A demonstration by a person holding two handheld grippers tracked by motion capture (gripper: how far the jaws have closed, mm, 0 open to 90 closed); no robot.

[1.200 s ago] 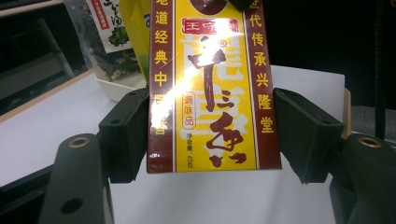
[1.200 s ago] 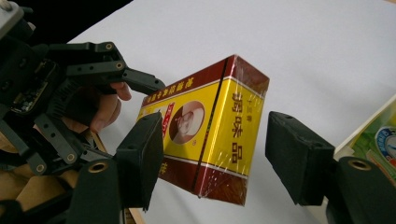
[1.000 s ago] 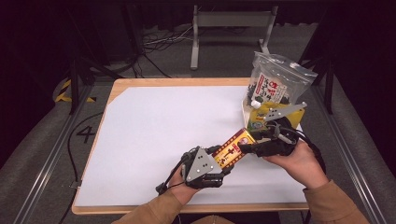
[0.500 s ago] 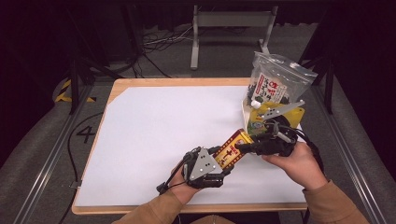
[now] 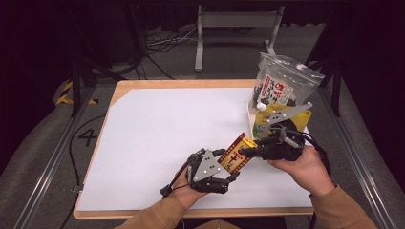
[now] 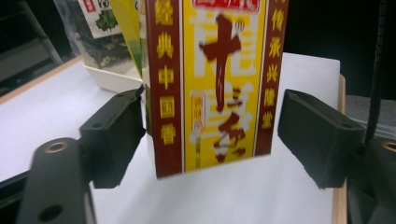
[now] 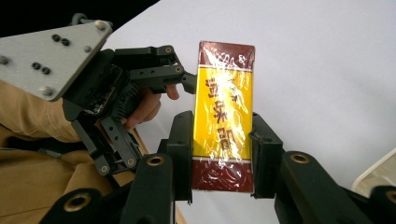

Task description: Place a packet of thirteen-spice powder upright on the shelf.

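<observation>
Jaws of the right hand-held gripper [image 7: 223, 154] have just been closing and now clamp the red-and-yellow box [image 7: 224, 116] on both sides. The left hand-held gripper [image 6: 212, 135] has just widened; the box's other end stands between its parted jaws, the left one at its edge, the right clear. The box hangs above the white tabletop [image 5: 157, 119], near a tray [image 5: 251, 114] of packets.

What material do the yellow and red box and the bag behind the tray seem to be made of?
The yellow and red box looks like printed cardboard under clear glossy film: the wrap crinkles and shines. The bag seems to be clear soft plastic with a printed label; its contents show through and its top edge wrinkles.
</observation>
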